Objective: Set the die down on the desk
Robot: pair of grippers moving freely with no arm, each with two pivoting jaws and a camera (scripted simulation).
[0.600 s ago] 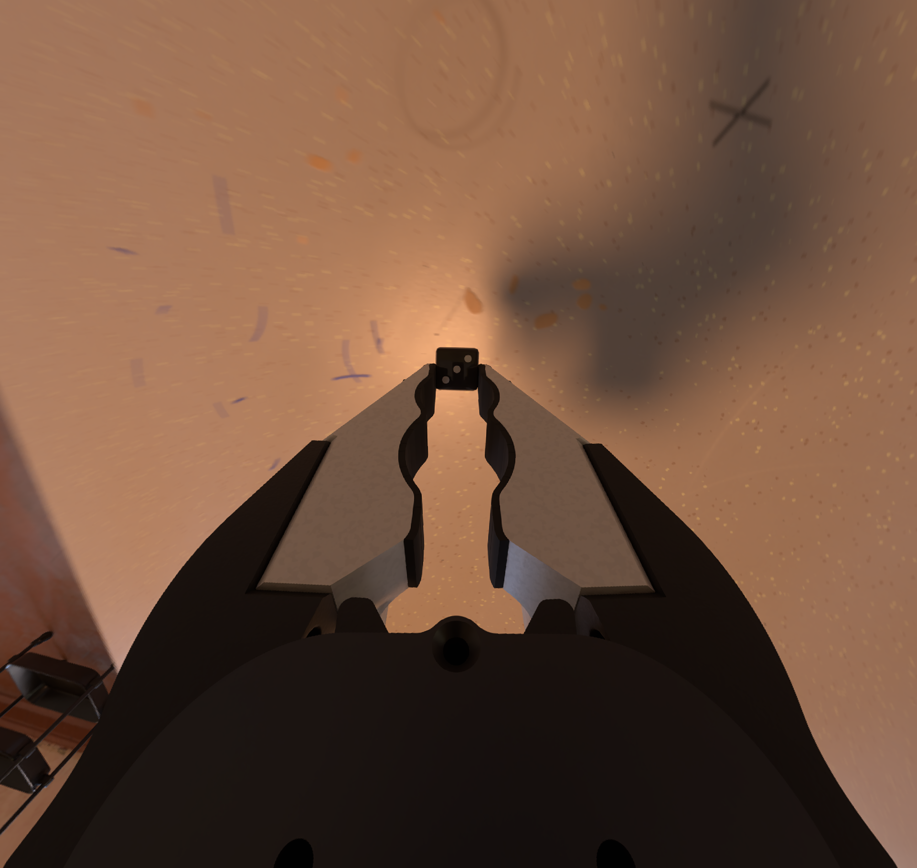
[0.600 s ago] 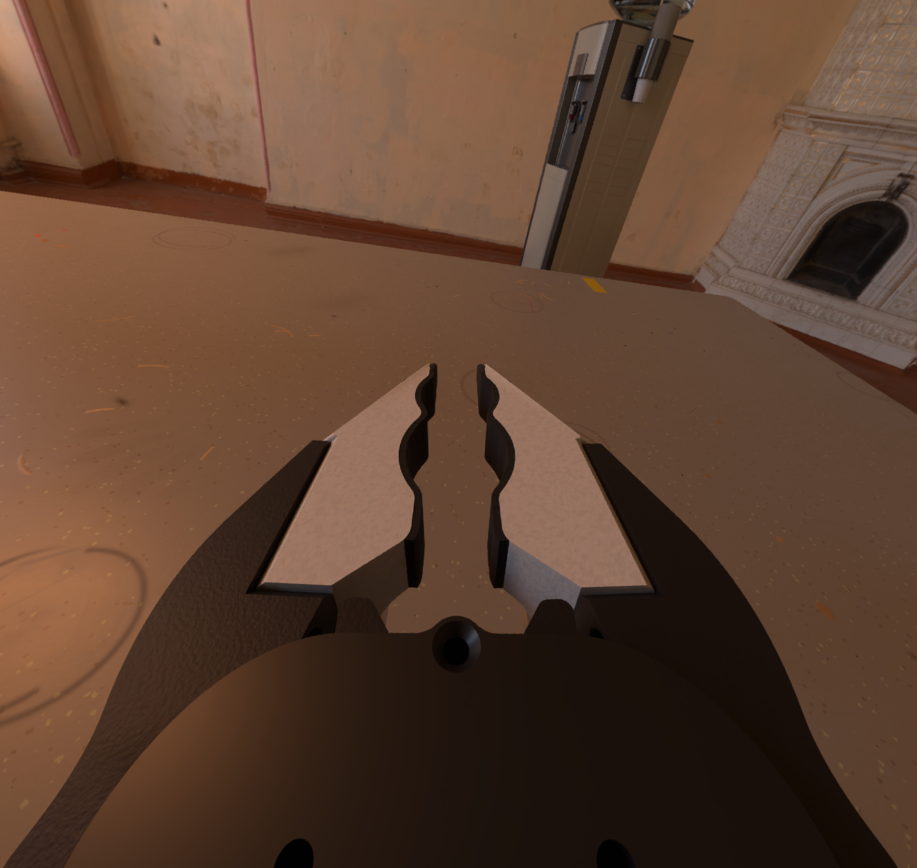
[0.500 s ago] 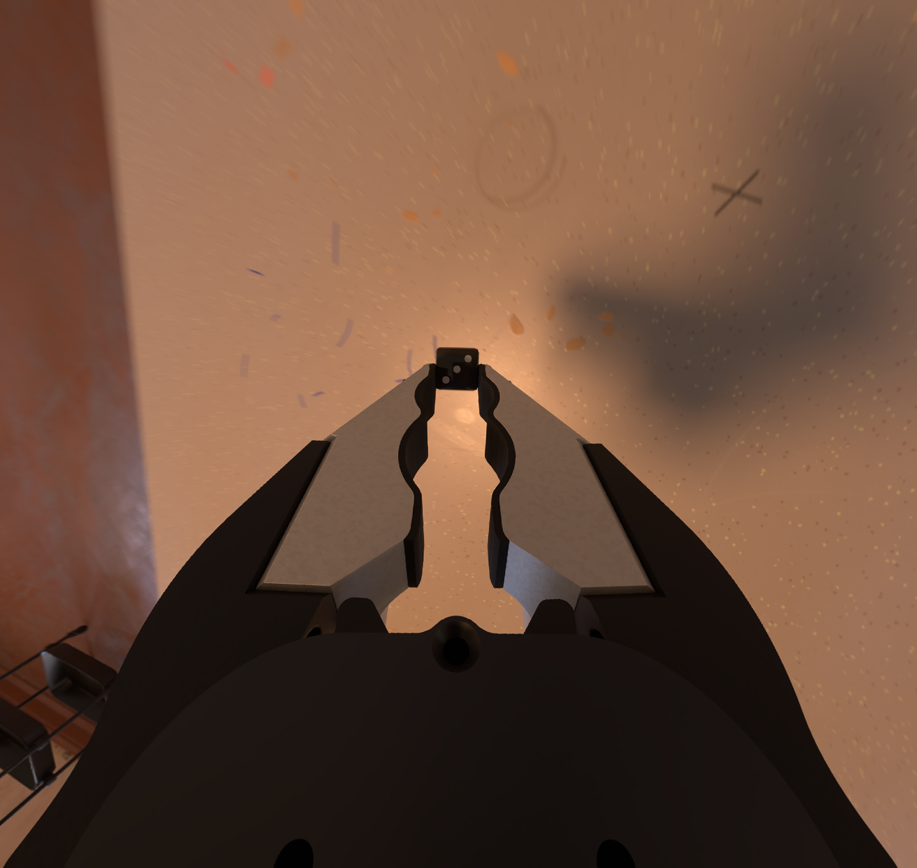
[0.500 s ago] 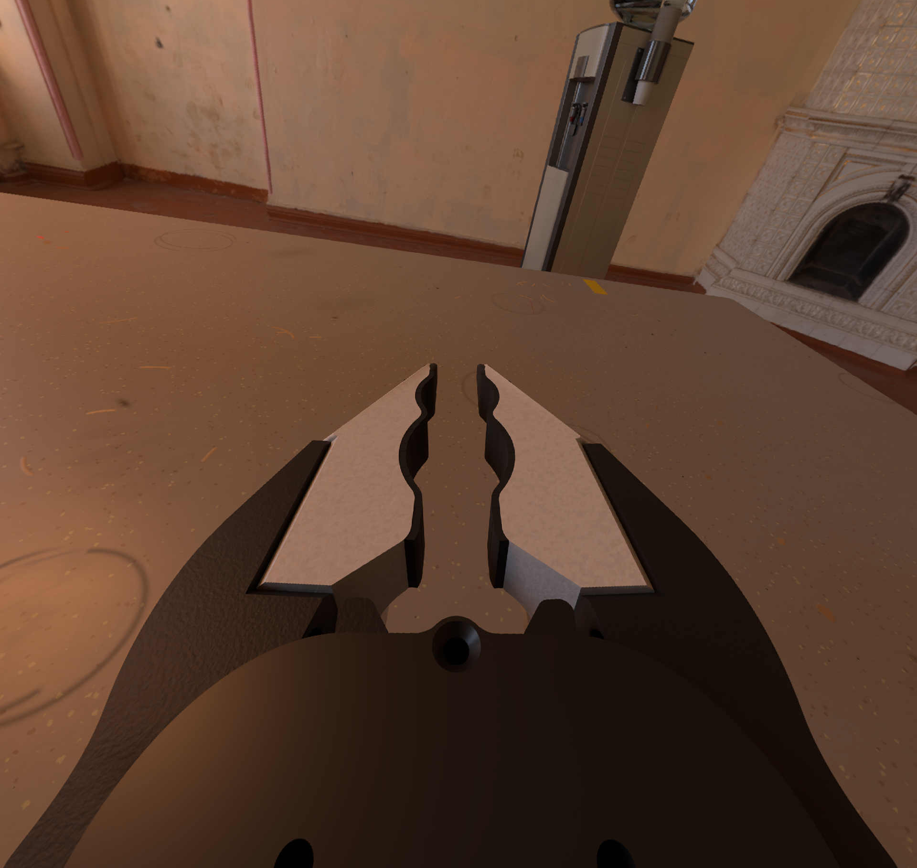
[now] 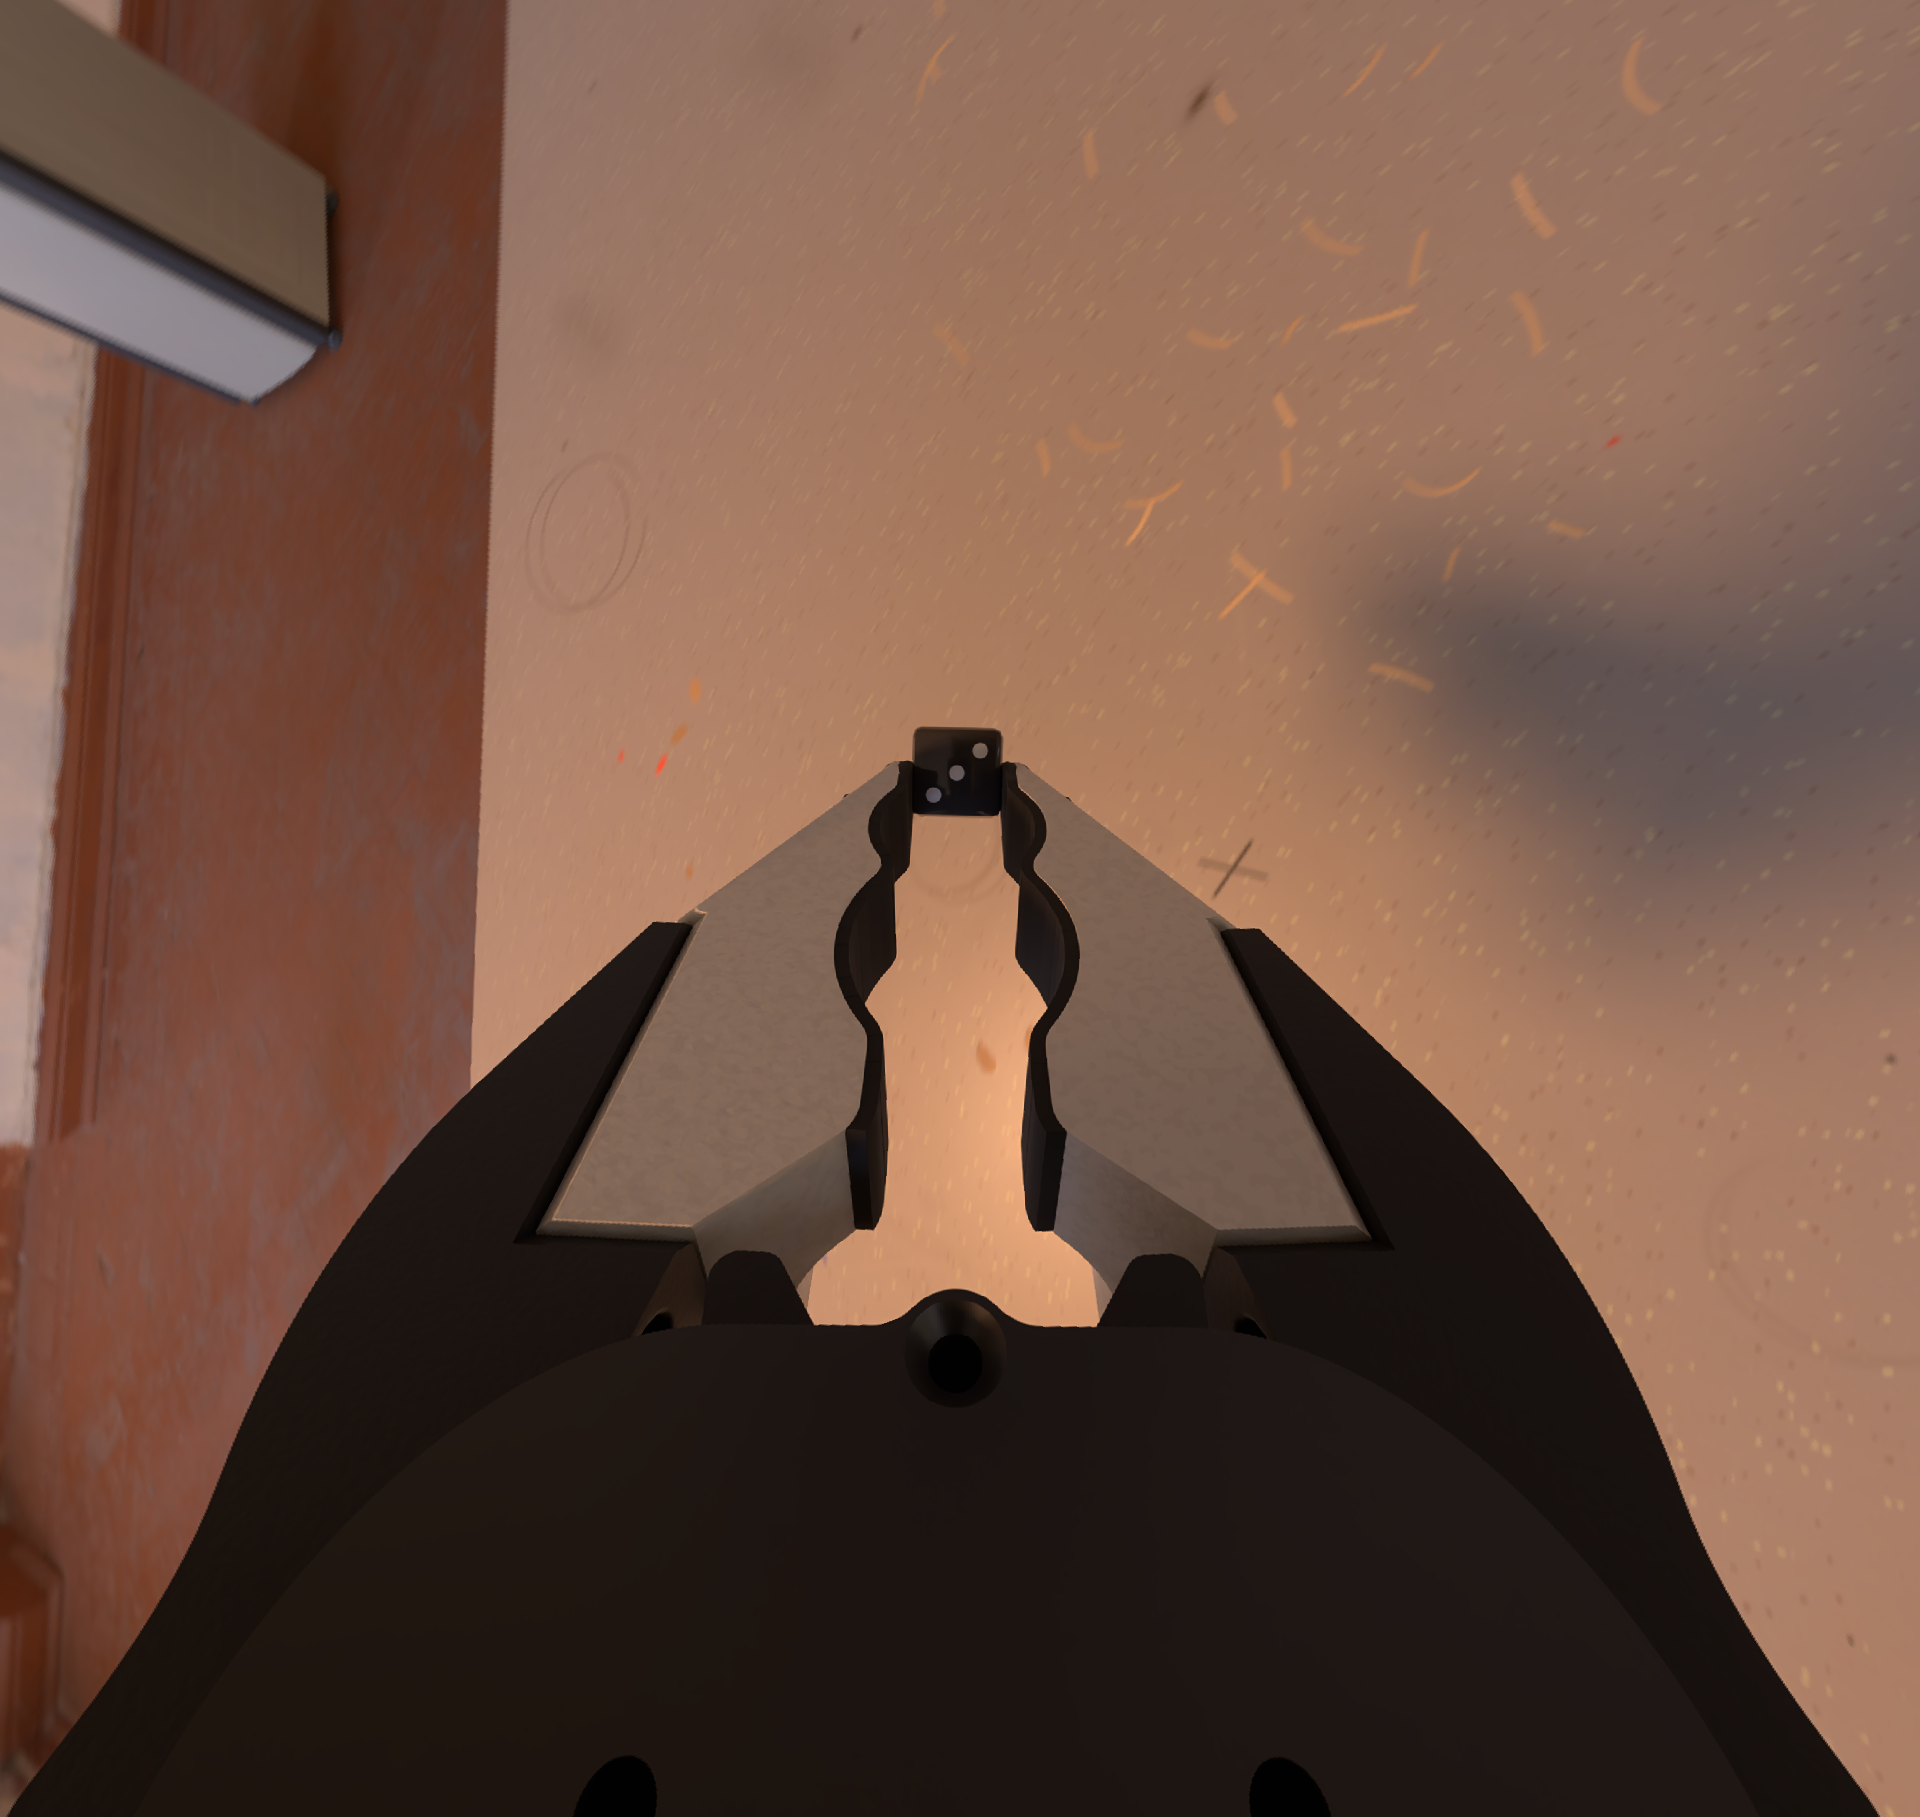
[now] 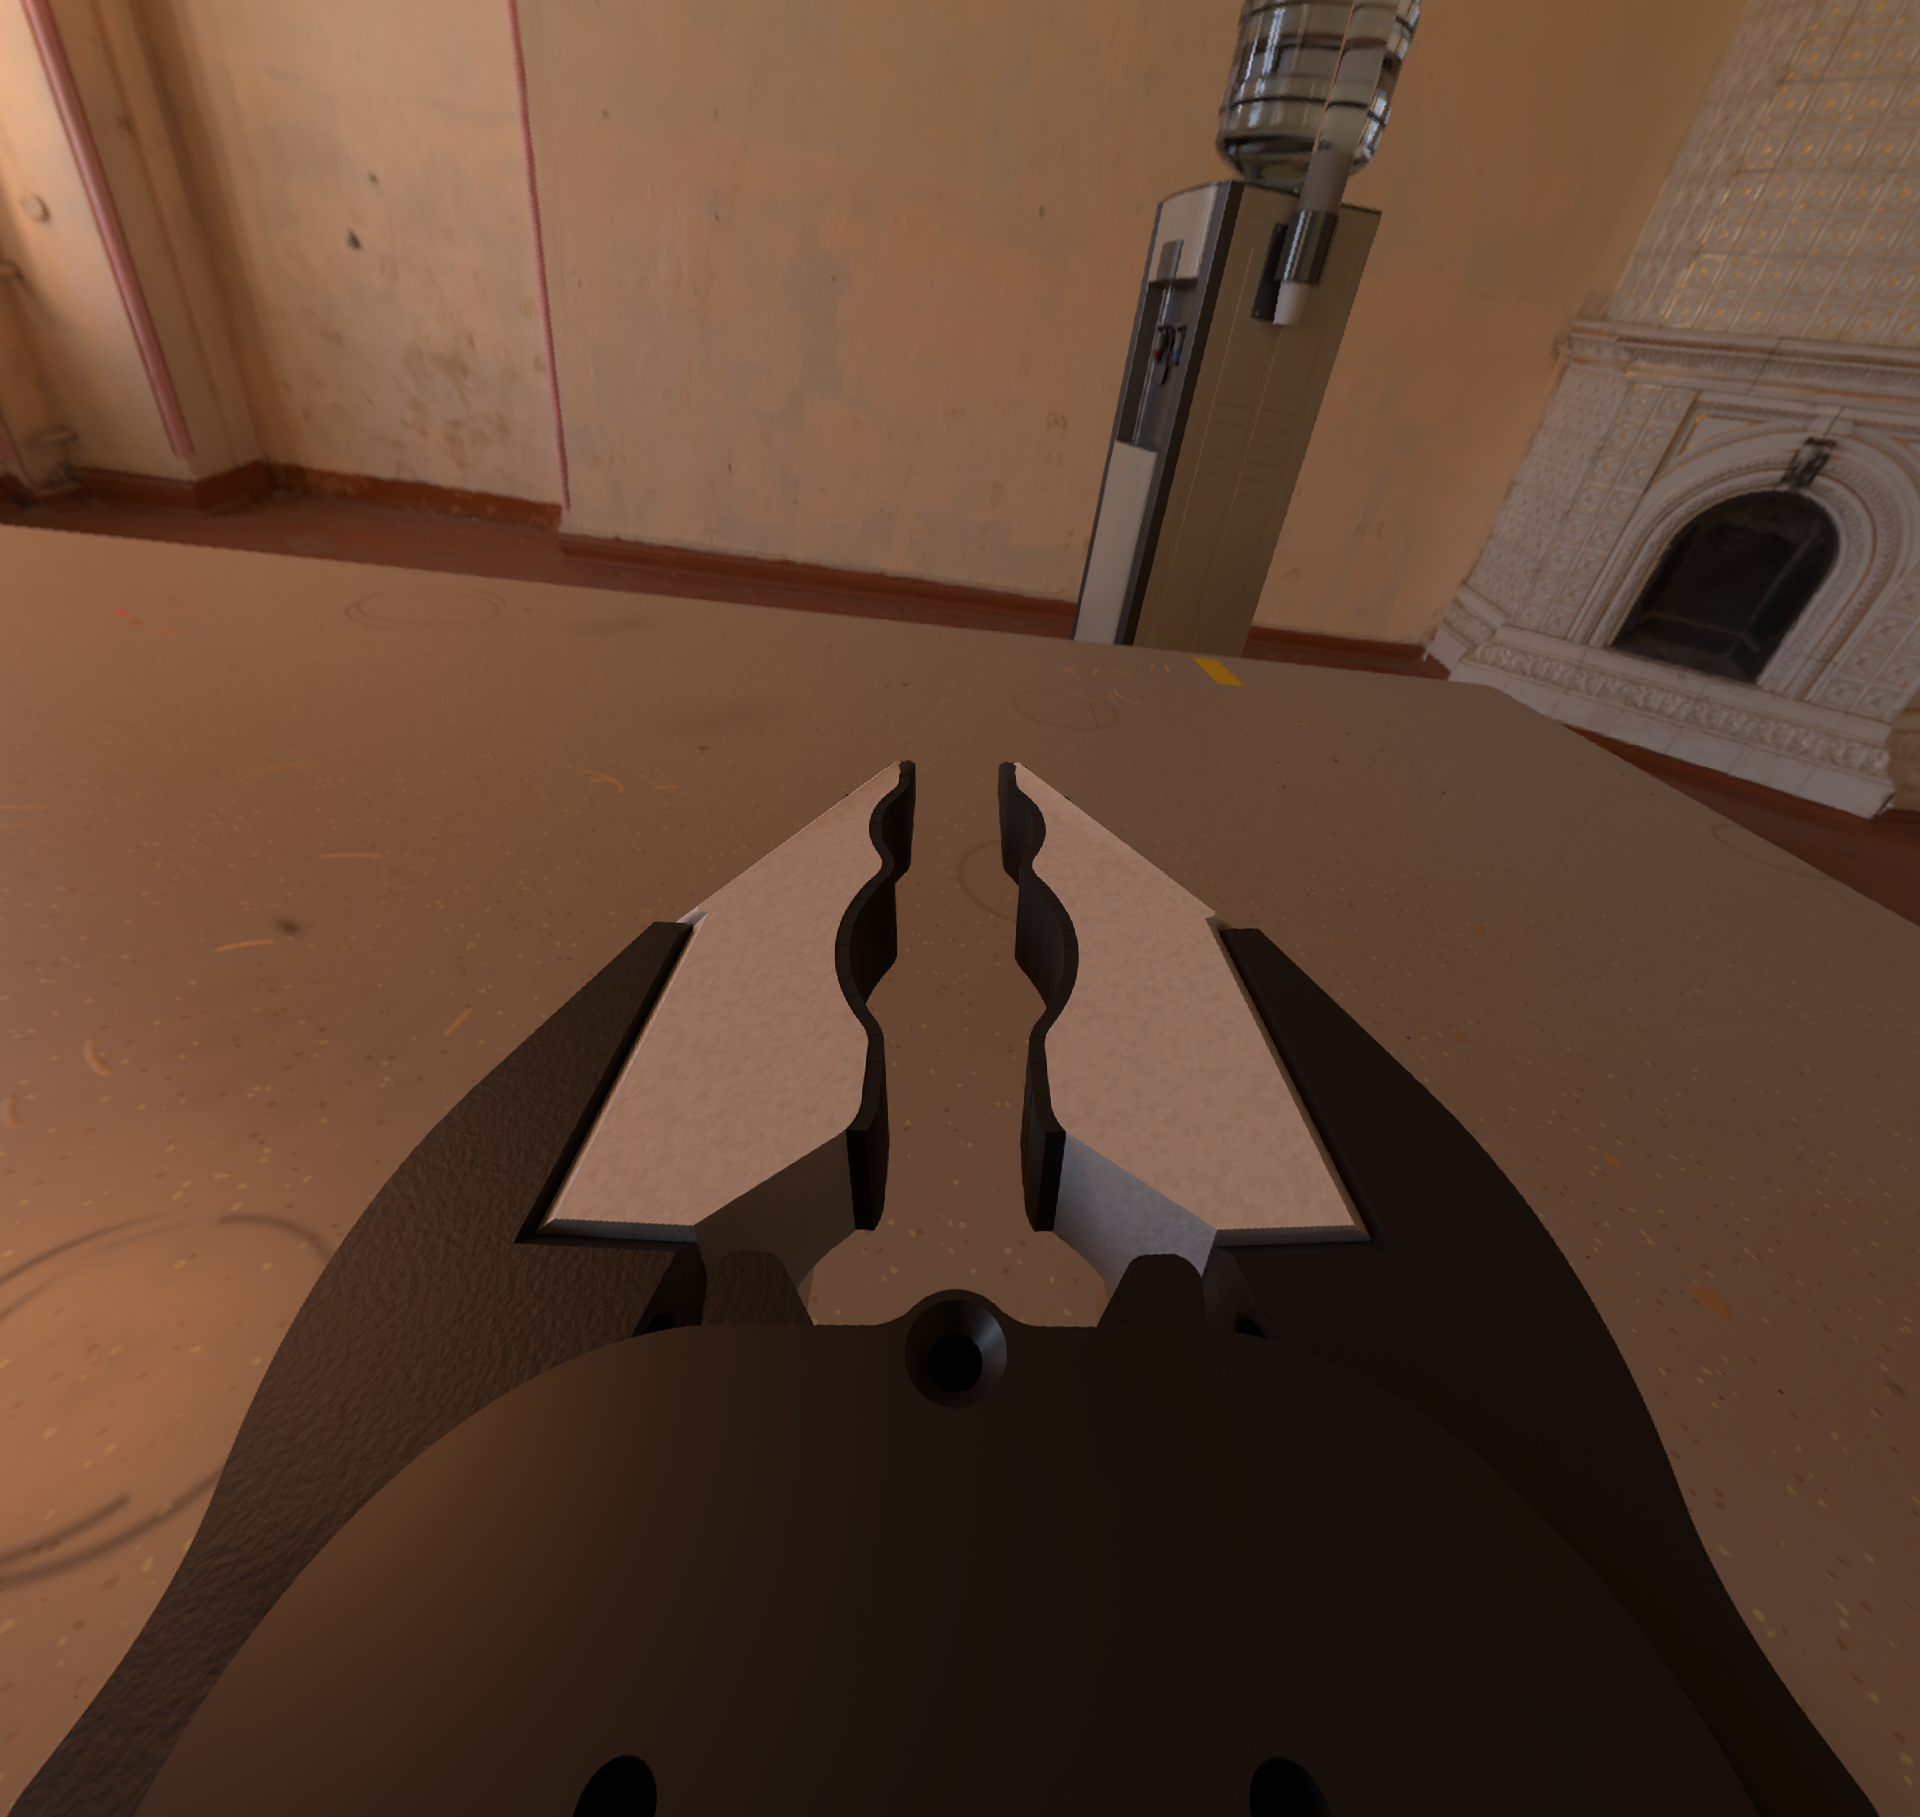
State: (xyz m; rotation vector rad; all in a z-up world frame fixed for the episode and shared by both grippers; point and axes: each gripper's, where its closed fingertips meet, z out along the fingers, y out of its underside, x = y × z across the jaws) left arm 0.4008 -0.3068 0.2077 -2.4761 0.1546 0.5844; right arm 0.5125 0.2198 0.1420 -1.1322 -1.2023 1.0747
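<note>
Office-like room: desk (image 6: 416, 832), water cooler (image 6: 1226, 417), tiled fireplace (image 6: 1714, 520)

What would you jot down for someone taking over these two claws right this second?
Left gripper: shut on the black die, pinched at the fingertips above the desk, near its edge.
Right gripper: holds nothing, jaws slightly apart, over the desk.
Done: die is gripped.
Left: lower it onto the desk, open the jaws, back away.
</note>
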